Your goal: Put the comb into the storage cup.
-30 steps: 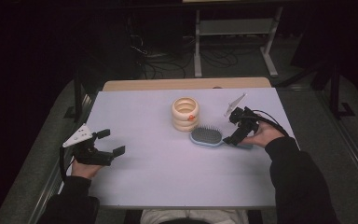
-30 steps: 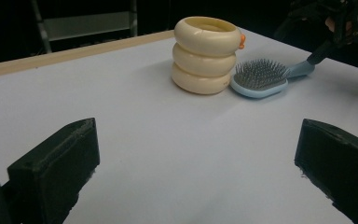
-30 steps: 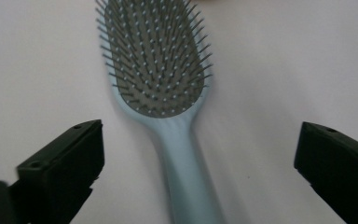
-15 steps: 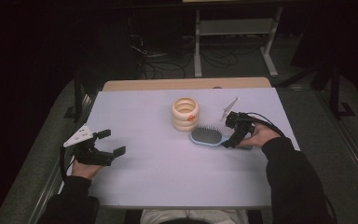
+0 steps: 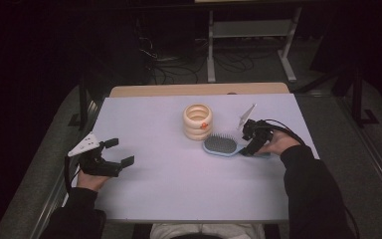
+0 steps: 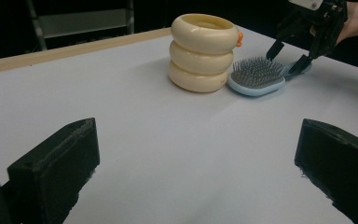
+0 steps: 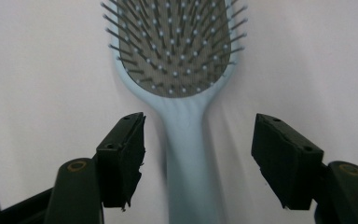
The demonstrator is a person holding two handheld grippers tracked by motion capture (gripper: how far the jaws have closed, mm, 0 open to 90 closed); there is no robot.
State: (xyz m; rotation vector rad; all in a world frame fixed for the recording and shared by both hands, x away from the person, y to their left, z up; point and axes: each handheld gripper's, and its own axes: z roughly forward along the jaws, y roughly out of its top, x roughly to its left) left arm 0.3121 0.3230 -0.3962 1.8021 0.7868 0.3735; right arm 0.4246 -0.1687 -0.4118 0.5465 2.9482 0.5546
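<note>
A pale blue hairbrush (image 5: 220, 146) lies bristles-up on the white counter (image 5: 179, 189), right of centre, its head just beside a cream holder (image 5: 198, 122) shaped like three stacked rings. Its handle points right, toward the person's right hand. The right gripper (image 5: 248, 142) sits low over that handle with its fingers (image 7: 121, 156) spread wide, one on each side of the handle and touching neither. The left gripper (image 5: 117, 159) rests well apart at the near left edge, fingers also wide, holding nothing. The brush looks light and rigid, with smooth plastic that may slip. The narrow handle near the neck seems the best place to pinch; the bristle pad would give.
</note>
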